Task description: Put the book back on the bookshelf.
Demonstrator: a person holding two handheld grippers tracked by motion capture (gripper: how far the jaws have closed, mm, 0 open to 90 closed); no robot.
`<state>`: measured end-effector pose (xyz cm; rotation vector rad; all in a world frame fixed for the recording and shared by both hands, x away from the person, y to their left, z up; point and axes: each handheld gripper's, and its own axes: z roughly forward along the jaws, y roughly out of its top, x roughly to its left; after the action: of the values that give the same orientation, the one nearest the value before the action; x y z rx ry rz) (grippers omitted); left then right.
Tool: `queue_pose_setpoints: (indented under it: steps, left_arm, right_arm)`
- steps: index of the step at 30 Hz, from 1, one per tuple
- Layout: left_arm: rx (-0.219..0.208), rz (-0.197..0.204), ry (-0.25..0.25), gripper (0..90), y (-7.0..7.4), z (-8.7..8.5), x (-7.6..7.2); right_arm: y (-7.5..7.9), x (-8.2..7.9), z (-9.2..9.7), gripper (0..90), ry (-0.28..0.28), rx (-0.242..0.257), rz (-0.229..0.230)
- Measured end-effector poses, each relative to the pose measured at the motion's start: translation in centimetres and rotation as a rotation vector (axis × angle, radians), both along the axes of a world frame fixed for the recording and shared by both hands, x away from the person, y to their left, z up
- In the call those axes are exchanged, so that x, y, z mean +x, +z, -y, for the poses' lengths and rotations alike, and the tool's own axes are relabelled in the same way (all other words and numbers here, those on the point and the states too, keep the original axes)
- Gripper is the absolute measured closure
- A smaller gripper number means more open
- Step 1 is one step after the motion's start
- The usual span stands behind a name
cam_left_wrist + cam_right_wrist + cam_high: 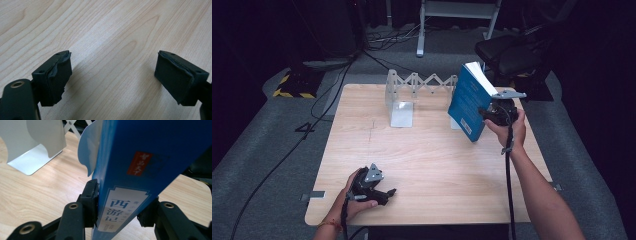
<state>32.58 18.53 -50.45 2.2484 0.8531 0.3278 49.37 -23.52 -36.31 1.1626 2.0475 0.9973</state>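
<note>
A blue book [467, 102] with white pages stands tilted over the table's far right. My right gripper [486, 114] is shut on its lower spine edge. In the right gripper view both pads press the blue book [140, 152] from either side, near a white label with printed characters, and the right gripper [120, 212] holds it upright. My left gripper [384, 192] rests low near the table's front left, jaws pointing right. In the left gripper view it [112, 75] stands open, with bare wood between its pads [58, 77].
A white extendable bookend rack [402, 107] stands at the back middle of the wooden table [432, 165], and its left plate [32, 147] lies just left of the book. Behind the table are a black chair [512, 52] and floor cables [332, 95].
</note>
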Motion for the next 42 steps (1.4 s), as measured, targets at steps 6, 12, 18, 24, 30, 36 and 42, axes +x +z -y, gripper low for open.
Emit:
queue_pose_setpoints:
  steps: [6,12,18,24,30,36,42]
  left_arm:
    - [0.0,0.0,0.0,14.6,0.0,0.0,0.0]
    - [-0.001,-0.004,-0.001,14.5,0.0,0.1,0.1]
    - [-0.001,-0.004,-0.001,14.6,0.0,0.1,0.1]
    - [-0.001,-0.004,-0.001,14.5,0.0,0.1,0.1]
    - [-0.001,-0.004,0.0,14.5,0.0,0.1,0.1]
    - [-0.001,-0.003,0.0,14.6,0.0,0.1,0.1]
    - [-0.001,-0.004,0.001,14.6,0.0,0.1,0.1]
  right_arm:
    - [-0.4,-0.2,0.1,60.0,-0.031,0.048,0.03]
    - [-0.5,0.3,-0.6,60.4,-0.042,0.056,0.098]
    - [-0.8,0.4,-0.5,60.2,-0.053,0.067,0.095]
    - [-1.5,-0.7,-0.8,58.1,-0.045,0.015,0.132]
    - [-2.3,-0.6,-0.3,55.1,-0.036,0.014,0.088]
    - [-4.5,-1.0,0.4,49.9,0.011,0.001,0.03]
    - [-5.8,-2.1,1.6,42.0,0.097,-0.022,-0.031]
